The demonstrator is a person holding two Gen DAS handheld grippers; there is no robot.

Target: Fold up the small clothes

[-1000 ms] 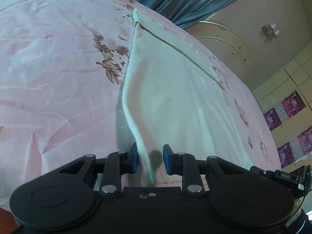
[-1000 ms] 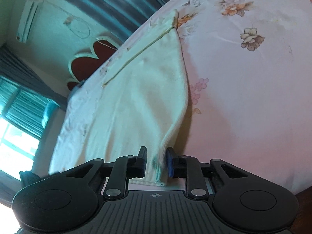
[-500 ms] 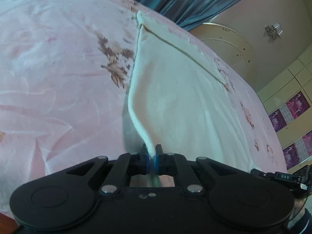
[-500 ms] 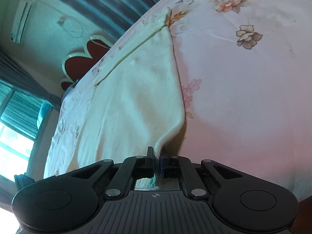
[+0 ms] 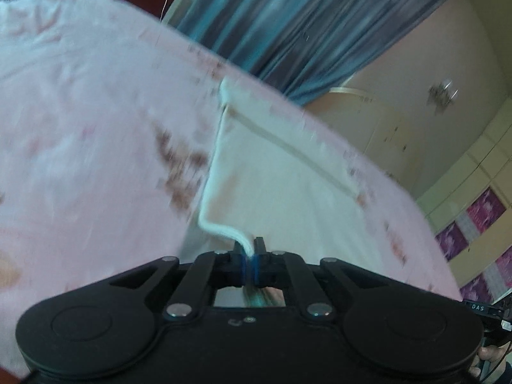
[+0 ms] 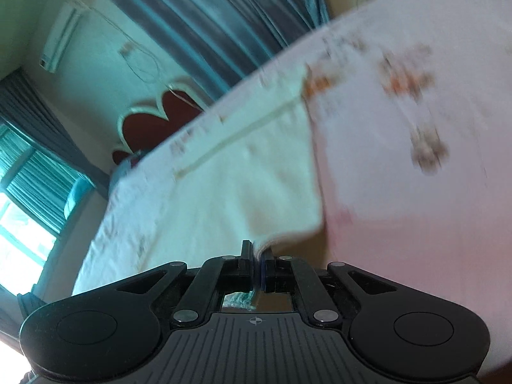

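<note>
Left wrist view shows my left gripper (image 5: pixel 249 249) and right gripper (image 6: pixel 258 252) with jaws clamped on the cloth's (image 5: pixel 288 192) near corners, ready to fold it over the bed (image 5: pixel 80 112).

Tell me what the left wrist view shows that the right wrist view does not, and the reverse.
Only the left wrist view shows the cupboard wall with purple panels and the left gripper, jaws shut on the cream garment.

Only the right wrist view shows the air conditioner, the bright window and the right gripper, jaws shut on the garment's other near corner.

Both show the garment, the floral pink bedsheet, the blue curtain and the dark red headboard.
</note>
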